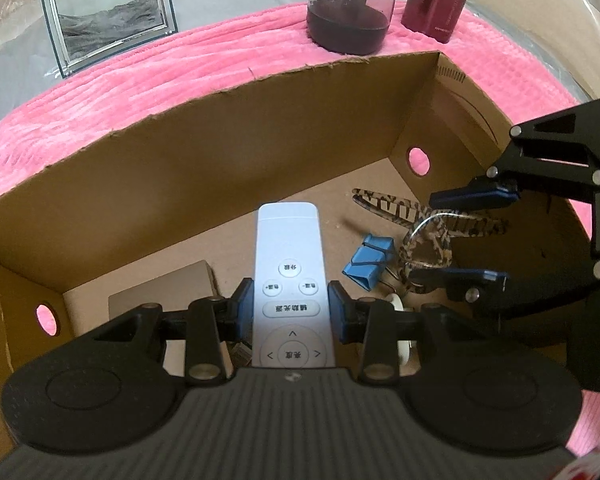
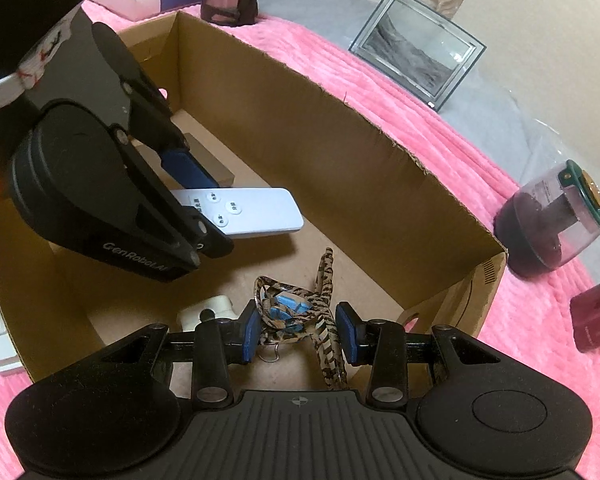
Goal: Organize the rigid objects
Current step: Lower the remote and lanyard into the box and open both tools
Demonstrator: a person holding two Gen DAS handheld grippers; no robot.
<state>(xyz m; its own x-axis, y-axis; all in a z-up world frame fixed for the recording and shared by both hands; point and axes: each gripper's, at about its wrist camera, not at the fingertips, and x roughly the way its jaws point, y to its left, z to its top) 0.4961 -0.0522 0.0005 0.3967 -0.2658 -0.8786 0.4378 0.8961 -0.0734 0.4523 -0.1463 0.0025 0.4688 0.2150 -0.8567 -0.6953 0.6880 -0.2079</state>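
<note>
Left gripper (image 1: 291,307) fills the foreground of its own view, clenched on the white remote (image 1: 289,280), blue pads pressing its two long edges about halfway down the body, button face up. Remote hangs over the floor of the cardboard box (image 1: 228,152), near the box's middle, not yet resting on it as far as can be told. Judgement: remote is light, stiff, smooth plastic; likely slippery on the faces, so the edge grip at mid-length is the sound hold, and it should tolerate a short drop. Right gripper (image 2: 296,334) is inside the box too, toward the end wall with the round hand-hole, jaws narrow and closed around a tortoiseshell hair claw (image 2: 324,300); the pads appear to bear on its hinge end, teeth pointing away. Judgement: hair claw is light, rigid but brittle at the teeth and spring, best held at the hinge as now. Blue binder clips (image 1: 367,261) lie on the box floor just beside the hair claw. Outside the box, beyond its far wall on the pink blanket (image 1: 180,76): a picture frame (image 1: 110,20), a dark jar (image 1: 350,12), a maroon flask (image 1: 440,0).
</note>
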